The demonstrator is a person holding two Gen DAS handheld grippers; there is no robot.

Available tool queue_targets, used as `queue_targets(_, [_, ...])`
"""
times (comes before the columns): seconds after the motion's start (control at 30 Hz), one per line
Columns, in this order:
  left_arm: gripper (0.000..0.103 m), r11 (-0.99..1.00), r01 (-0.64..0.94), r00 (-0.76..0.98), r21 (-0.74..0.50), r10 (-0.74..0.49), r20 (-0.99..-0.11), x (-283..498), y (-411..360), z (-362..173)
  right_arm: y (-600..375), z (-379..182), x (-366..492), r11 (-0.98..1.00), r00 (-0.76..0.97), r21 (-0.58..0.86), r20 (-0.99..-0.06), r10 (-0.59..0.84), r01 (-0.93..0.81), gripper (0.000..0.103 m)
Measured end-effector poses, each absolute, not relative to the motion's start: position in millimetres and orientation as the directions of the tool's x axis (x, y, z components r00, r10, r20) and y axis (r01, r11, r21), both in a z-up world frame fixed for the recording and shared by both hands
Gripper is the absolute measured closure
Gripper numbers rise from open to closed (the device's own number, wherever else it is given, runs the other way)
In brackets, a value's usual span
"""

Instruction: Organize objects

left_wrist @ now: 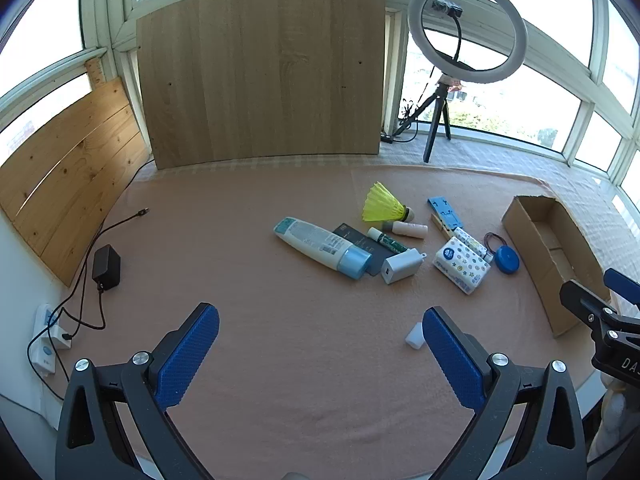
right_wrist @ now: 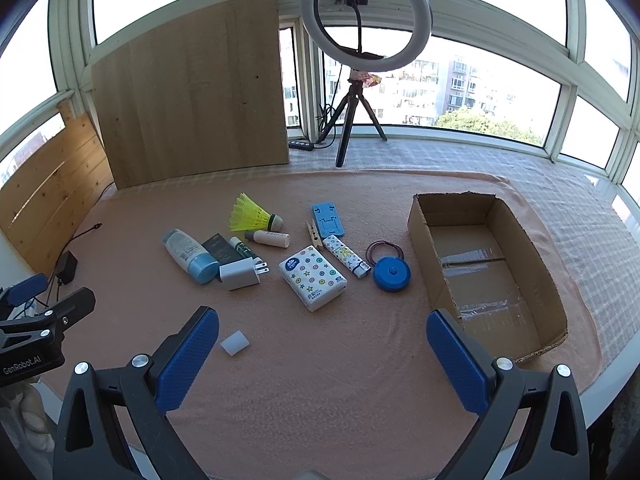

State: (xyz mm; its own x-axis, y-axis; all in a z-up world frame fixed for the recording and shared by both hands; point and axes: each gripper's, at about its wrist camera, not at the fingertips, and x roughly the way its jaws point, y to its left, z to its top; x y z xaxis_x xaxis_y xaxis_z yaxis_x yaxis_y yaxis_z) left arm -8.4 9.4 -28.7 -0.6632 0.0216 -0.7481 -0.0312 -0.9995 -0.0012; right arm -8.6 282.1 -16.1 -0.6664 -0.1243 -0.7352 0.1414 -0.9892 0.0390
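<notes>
Loose objects lie on a pink cloth: a lotion bottle (right_wrist: 190, 256), white charger (right_wrist: 240, 274), tissue pack (right_wrist: 313, 277), lighter (right_wrist: 345, 257), blue round case (right_wrist: 392, 274), yellow shuttlecock (right_wrist: 252, 216), small white tube (right_wrist: 271, 238), blue stand (right_wrist: 328, 219) and a white cap (right_wrist: 235, 343). An open cardboard box (right_wrist: 420, 220) stands to their right. My right gripper (right_wrist: 322, 344) hangs open over the near cloth, with nothing between its blue pads. My left gripper (left_wrist: 320, 344) is open too and holds nothing; the white cap (left_wrist: 415, 335) lies just beside its right finger (left_wrist: 452, 360).
A ring light on a tripod (right_wrist: 356, 92) stands behind the cloth by the windows. Wooden boards (left_wrist: 260, 72) lean at the back and left. A black adapter (left_wrist: 106, 267) with cables and a power strip (left_wrist: 45, 338) lie at the left edge.
</notes>
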Motion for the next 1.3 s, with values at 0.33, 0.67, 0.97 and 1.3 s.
queue_targets(0.33, [0.0,-0.999,-0.038,-0.663,-0.009,0.032,-0.748,-9.4,9.7,-29.5,282.0,-16.2,-8.7,-0.99,-0.666,0.032,-0.737,-0.118,0.14,0.0])
queue_targets(0.67, [0.0,-0.999,-0.048,-0.662,-0.01,0.039,-0.749,-6.2,14.8,-29.7,281.9,-16.1,-8.4,-0.99,-0.666,0.031,-0.737,-0.117,0.14,0.0])
queue_targets(0.97, [0.0,-0.998,-0.057,-0.663,-0.008,0.044,-0.748,-5.4,18.9,-28.3,283.4,-15.6,-5.9,-0.99,-0.667,0.03,-0.736,-0.117,0.14,0.0])
queue_targets(1.3, [0.0,-0.998,-0.062,-0.663,-0.01,0.048,-0.747,-5.2,21.6,-27.8,284.2,-15.2,-5.2,-0.989,-0.665,0.031,-0.737,-0.118,0.142,0.0])
